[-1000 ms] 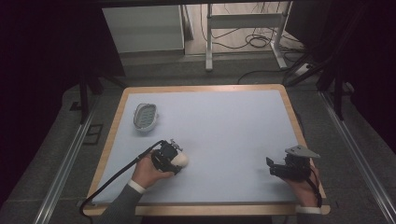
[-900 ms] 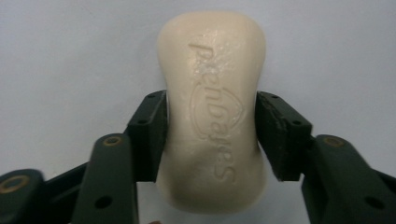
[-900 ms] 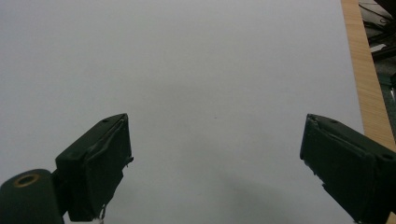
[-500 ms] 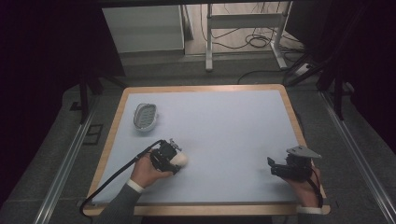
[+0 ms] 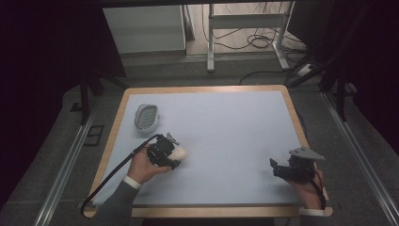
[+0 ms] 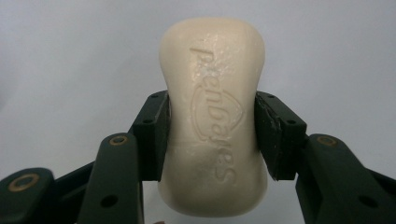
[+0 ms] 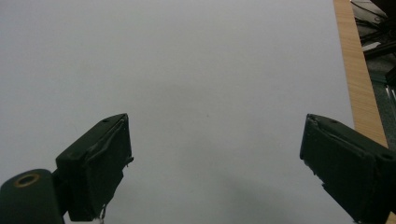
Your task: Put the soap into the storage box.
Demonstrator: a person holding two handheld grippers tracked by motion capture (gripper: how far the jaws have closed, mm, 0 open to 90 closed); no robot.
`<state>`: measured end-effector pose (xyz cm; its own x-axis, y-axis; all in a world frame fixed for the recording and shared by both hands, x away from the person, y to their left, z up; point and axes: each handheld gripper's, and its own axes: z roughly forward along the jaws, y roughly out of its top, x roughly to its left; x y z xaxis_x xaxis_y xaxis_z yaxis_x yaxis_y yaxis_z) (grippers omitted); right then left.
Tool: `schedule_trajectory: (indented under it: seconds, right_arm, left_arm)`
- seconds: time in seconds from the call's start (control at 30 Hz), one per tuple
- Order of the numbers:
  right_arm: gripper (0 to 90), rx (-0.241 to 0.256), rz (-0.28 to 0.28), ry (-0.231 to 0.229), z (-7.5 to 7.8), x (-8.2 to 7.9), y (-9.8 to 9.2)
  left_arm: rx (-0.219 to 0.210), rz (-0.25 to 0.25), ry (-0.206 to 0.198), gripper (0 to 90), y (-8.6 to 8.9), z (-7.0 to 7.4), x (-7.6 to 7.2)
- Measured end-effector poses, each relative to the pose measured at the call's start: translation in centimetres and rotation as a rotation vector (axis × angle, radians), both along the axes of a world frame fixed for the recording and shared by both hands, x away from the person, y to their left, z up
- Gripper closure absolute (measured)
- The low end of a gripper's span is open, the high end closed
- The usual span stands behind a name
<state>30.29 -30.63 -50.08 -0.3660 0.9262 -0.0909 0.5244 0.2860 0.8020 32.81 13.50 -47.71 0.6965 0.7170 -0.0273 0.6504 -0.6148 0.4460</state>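
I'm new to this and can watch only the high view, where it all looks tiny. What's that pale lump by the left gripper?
Observer: A cream bar of soap, clamped at its narrow waist by the left gripper.
Operator: Is it plain?
Observer: No, raised lettering runs along its face.
Operator: And the right gripper, holding something?
Observer: No, the right gripper has its jaws wide apart with bare table between them.

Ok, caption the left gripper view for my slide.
Left gripper clamps a cream soap bar at its waist, embossed lettering facing the camera, above the pale table.
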Motion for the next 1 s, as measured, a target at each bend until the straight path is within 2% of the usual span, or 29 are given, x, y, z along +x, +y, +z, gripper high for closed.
schedule_trajectory:
  seconds: [0.13,0.3,0.67,1.0]
  right_arm:
    - [8.9,0.001,-0.003,-0.001,0.0,0.0,-0.1]
    - [8.9,0.001,-0.006,0.0,0.0,0.0,-0.1]
    - [8.9,-0.002,-0.007,0.001,0.0,0.0,-0.2]
    - [8.9,-0.009,-0.013,0.004,-0.1,0.0,-0.3]
  left_arm:
    - [-0.001,0.004,-0.007,49.4,0.2,0.6,0.4]
    - [-0.024,0.011,-0.011,49.4,0.6,1.3,1.0]
    - [-0.036,0.041,-0.009,49.4,1.4,1.5,2.0]
    - [-0.029,0.053,-0.01,49.4,1.7,2.0,2.9]
